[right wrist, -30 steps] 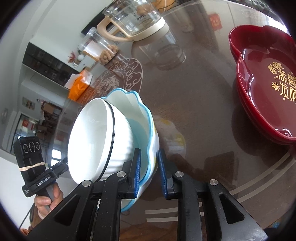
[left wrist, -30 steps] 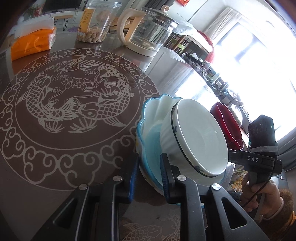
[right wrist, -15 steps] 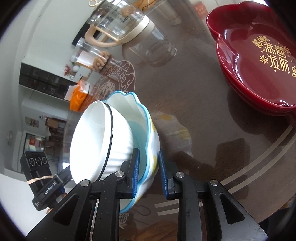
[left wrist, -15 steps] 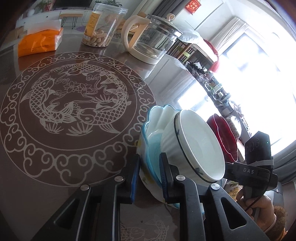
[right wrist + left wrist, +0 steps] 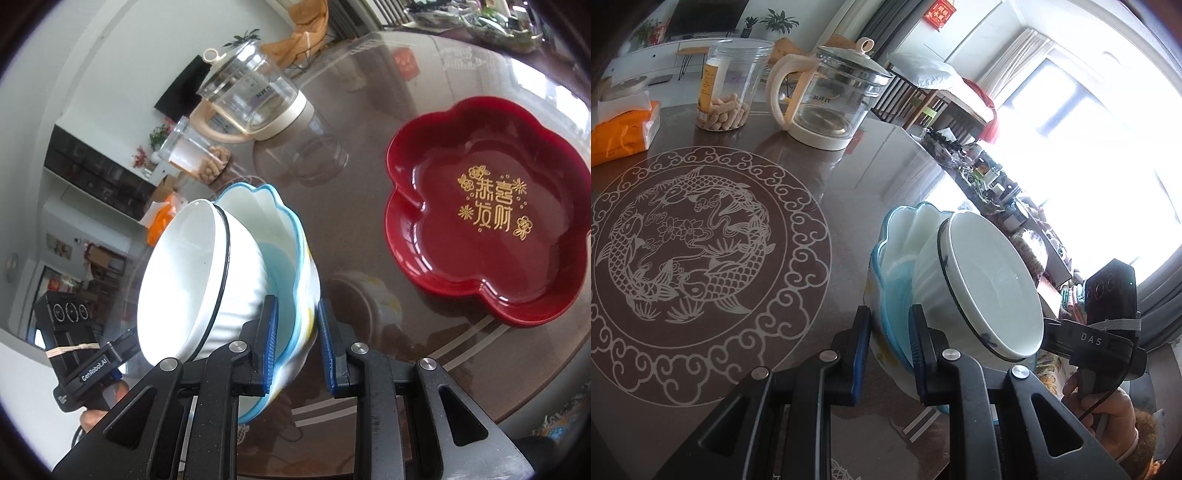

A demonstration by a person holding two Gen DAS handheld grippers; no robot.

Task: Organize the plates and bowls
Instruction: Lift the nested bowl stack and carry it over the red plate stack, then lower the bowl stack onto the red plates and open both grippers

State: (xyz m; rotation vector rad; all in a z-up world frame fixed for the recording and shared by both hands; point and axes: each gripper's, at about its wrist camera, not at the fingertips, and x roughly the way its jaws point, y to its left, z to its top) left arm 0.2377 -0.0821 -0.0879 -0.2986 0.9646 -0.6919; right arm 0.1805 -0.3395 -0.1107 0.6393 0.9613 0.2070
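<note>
**Two grippers carry the nested bowls above the desk**

The left gripper point(image 5: 888, 347) is clamped narrow on the rim of the blue-edged scalloped bowl point(image 5: 886, 273), one blue pad outside the wall and the other inside it. The right gripper point(image 5: 295, 332) pinches the opposite rim of the same bowl point(image 5: 291, 236) in the same way, its jaws also close together. Between the two, the bowl hangs tilted, clear of the brown desk point(image 5: 369, 129).

Nested inside it sits the white bowl with a dark rim line point(image 5: 990, 288), its ribbed wall leaning against the blue interior just ahead of each gripper's inner pad; from the right gripper it point(image 5: 184, 273) appears to the left of the fingers.

Ahead and to the right of the right gripper, well apart from the bowls, a red flower-shaped plate point(image 5: 487, 229) with gold characters lies flat on the desk. Far ahead of both grippers stand a glass kettle point(image 5: 831, 99) with a cream handle and a clear jar of snacks point(image 5: 727, 88); an orange tissue pack point(image 5: 620, 129) lies far ahead-left of the left gripper. A white fish medallion point(image 5: 687, 251) decorates the desk to the left of that gripper. A person's hand point(image 5: 1108, 413) grips the right gripper's handle.
</note>
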